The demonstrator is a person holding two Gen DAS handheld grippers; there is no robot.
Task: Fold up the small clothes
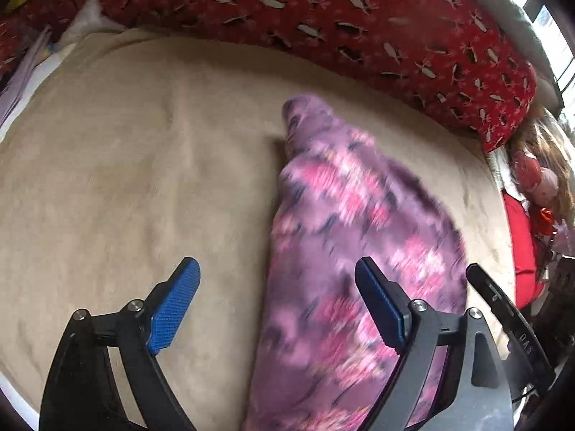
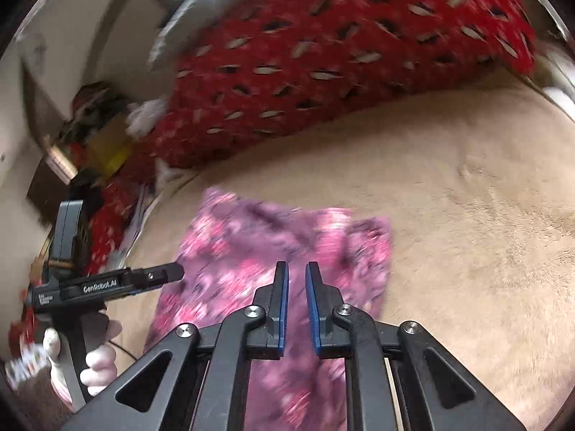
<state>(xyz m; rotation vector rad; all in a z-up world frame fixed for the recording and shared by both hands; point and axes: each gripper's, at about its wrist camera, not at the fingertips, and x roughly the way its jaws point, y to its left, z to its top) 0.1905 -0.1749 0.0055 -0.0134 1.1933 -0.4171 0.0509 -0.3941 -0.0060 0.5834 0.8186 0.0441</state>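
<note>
A small purple garment (image 1: 341,233) with a pink flower print lies on a beige blanket (image 1: 125,179), blurred in both views. My left gripper (image 1: 276,265) hangs over its left edge with the jaws wide apart; the right finger (image 1: 377,298) is above the cloth and the left finger (image 1: 176,301) is above bare blanket. In the right wrist view the garment (image 2: 269,251) lies flat under my right gripper (image 2: 297,269), whose blue pads stand a narrow gap apart with nothing pinched between them. The left gripper (image 2: 169,273) reaches in from the left, held by a gloved hand (image 2: 100,359).
A long red patterned cushion (image 1: 323,18) (image 2: 323,54) runs along the far side of the blanket (image 2: 467,215). Papers and red cloth lie at the bed's edge (image 2: 107,230), below a cluttered shelf (image 2: 100,125). Red fabric and toys (image 1: 532,186) pile up at the right.
</note>
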